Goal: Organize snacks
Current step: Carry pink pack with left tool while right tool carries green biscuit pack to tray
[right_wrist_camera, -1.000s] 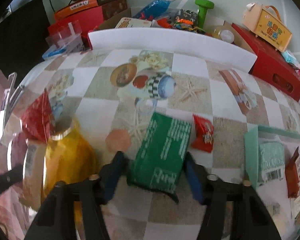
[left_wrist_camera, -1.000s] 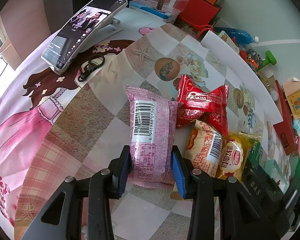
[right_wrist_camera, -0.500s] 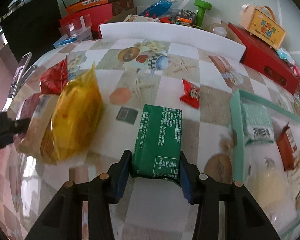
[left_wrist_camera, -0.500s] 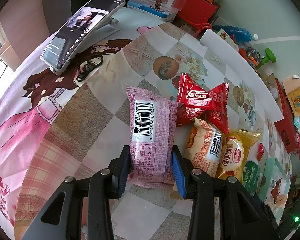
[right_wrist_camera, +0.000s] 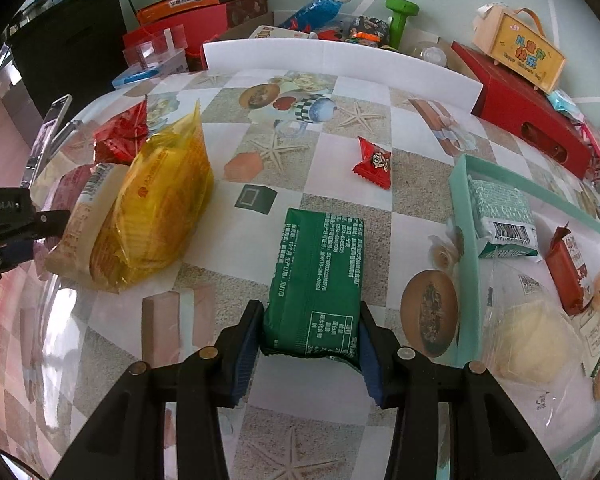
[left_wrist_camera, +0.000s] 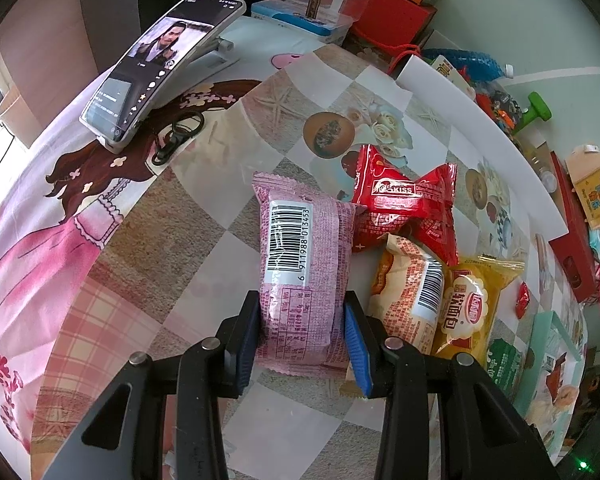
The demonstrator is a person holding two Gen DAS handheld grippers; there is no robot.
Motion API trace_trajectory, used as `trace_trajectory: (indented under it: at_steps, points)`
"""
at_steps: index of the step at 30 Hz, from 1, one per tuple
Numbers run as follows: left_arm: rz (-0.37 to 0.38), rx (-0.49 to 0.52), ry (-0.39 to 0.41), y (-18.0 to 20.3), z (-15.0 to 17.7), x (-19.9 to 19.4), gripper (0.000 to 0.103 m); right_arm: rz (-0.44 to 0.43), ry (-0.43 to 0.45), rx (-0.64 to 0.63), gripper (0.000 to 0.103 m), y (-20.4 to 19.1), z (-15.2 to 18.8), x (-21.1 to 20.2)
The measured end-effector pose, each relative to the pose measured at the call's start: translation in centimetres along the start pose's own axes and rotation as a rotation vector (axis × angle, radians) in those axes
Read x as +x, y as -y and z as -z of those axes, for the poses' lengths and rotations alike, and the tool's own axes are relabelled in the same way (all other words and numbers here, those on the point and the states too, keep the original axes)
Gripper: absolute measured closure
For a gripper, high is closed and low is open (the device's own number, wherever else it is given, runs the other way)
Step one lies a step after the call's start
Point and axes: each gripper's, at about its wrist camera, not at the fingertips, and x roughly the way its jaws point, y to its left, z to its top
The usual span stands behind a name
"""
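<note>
The left gripper [left_wrist_camera: 300,336] is clamped on the near end of a pink snack packet [left_wrist_camera: 304,272], and the right gripper [right_wrist_camera: 308,344], whose jaws have just been closing, pinches the near end of a green snack packet [right_wrist_camera: 320,276]. Both packets lie on the checkered tablecloth [right_wrist_camera: 340,92], the green one between a yellow bag [right_wrist_camera: 160,216] and a mint tray [right_wrist_camera: 464,240] holding other snacks. Boxes and toys crowd the floor beyond the table.

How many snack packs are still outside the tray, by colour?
Pink: 1, pink pack, in the left gripper
Green: 1, green pack, in the right gripper
Red: 2, red pack, small red packet
Yellow: 1, yellow pack
Beige: 1, beige pack
Total: 6
</note>
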Motion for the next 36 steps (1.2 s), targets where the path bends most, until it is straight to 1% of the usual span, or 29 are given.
trace_trajectory:
  at_steps: [8,10,13,18,23,29,36]
  points:
    - [-0.021,0.013,0.021,0.3,0.0,-0.8,0.062,-0.014,0.007,-0.010,0.055,0.1,0.3,-0.1]
    - [-0.023,0.018,0.031,0.4,0.0,-1.3,0.062,-0.030,0.023,-0.023,0.056,-0.2,0.4,-0.5]
    - [-0.016,0.023,0.053,0.5,0.0,-2.3,0.062,-0.044,0.080,-0.050,0.056,-0.6,0.2,-2.1]
    - [-0.004,0.039,0.107,0.9,0.0,-4.6,0.062,-0.050,0.148,-0.045,0.056,-0.4,-0.3,-4.7]
    - [0.020,0.065,0.149,1.9,0.2,-6.4,0.062,-0.045,0.169,-0.023,0.056,0.3,-0.8,-6.0]
    - [0.023,0.101,0.179,3.6,0.5,-7.5,0.062,-0.042,0.175,0.034,0.056,2.2,-1.0,-7.0]
    - [0.066,0.175,0.182,6.7,1.5,-8.4,0.062,0.002,0.182,0.141,0.056,6.7,-1.3,-8.3]
